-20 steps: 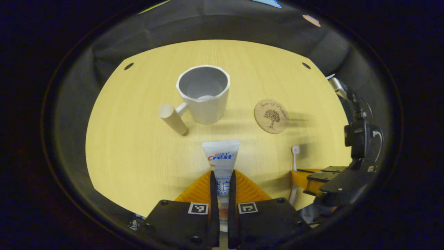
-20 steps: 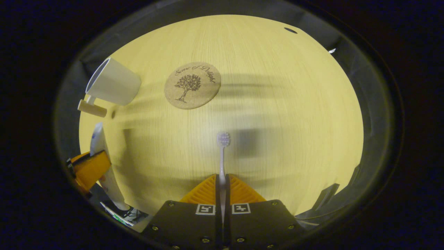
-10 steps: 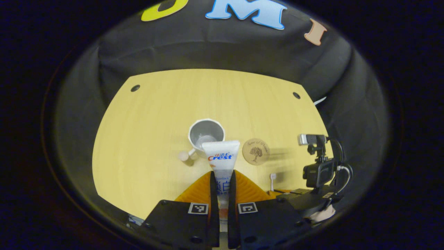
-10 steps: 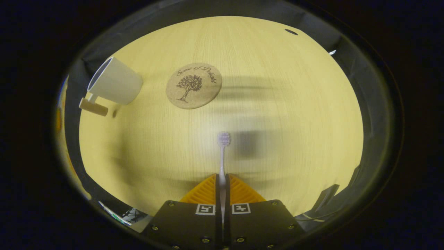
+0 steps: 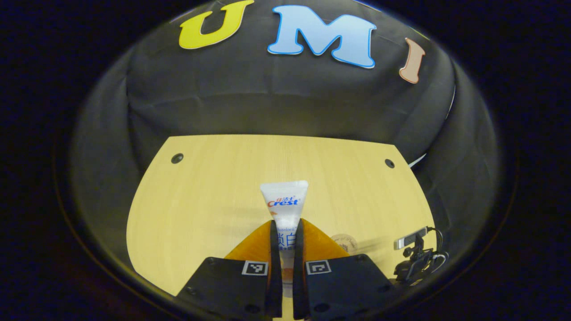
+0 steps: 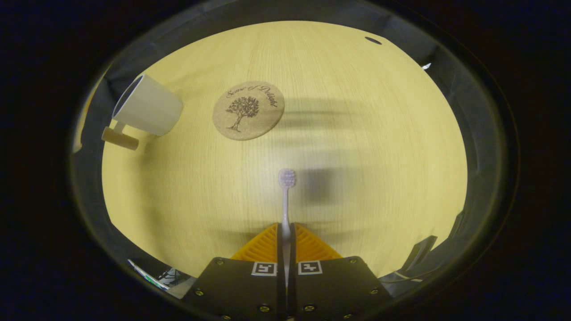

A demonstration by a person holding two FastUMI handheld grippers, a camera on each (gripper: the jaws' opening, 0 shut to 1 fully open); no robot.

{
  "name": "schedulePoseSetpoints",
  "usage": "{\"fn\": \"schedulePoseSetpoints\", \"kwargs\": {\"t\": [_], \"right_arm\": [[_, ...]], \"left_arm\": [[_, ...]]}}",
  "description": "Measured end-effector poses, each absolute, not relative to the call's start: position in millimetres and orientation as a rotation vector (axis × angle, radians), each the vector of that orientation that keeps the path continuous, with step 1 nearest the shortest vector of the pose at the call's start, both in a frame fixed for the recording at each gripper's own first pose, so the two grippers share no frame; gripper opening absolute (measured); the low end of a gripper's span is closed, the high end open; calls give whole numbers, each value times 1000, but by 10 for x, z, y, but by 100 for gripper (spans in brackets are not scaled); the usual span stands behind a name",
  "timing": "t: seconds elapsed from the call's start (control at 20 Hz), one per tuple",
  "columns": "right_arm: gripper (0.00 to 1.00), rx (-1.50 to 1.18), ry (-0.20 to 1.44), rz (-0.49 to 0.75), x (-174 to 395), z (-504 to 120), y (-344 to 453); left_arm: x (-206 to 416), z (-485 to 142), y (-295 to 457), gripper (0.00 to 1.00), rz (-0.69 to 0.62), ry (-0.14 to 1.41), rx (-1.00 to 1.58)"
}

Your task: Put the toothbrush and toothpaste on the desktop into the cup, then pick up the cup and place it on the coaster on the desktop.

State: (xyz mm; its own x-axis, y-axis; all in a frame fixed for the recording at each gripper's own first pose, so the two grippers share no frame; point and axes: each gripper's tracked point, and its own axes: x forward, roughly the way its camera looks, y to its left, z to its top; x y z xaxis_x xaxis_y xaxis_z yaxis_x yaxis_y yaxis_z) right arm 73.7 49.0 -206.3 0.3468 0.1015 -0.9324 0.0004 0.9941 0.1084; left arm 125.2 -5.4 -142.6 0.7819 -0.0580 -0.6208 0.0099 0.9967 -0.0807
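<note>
My left gripper (image 5: 285,227) is shut on the white toothpaste tube (image 5: 284,203), held high over the wooden table (image 5: 209,187) with the tube's flat end pointing forward. My right gripper (image 6: 285,229) is shut on the white toothbrush (image 6: 286,191), bristle head forward, low over the table (image 6: 357,133). The white cup (image 6: 147,106) with a wooden handle stands at the left in the right gripper view. The round cork coaster (image 6: 248,110) with a tree drawing lies beside the cup, bare. An edge of the coaster (image 5: 345,242) peeks past my left fingers, and the right gripper (image 5: 417,261) shows low on the right.
Two dark round holes mark the table's far corners (image 5: 177,158) (image 5: 389,163). The black cloth wall (image 5: 285,102) rises close behind the table's far edge.
My left gripper has risen and tilted up with the toothpaste, so the cup has slipped out of its view. My right gripper holds still with the toothbrush.
</note>
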Motion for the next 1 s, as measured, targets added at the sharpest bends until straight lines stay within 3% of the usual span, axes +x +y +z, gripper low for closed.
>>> {"fn": "schedulePoseSetpoints", "kwargs": {"t": [0.45, 1.0], "right_arm": [[3, 98, 1218, 48, 743, -2048, 482], [2, 190, 1159, 44, 789, -1833, 377]], "left_arm": [[1860, -1485, -26, 16, -37, 482, -111], [1831, -1840, -66, 19, -61, 415, -13]]}}
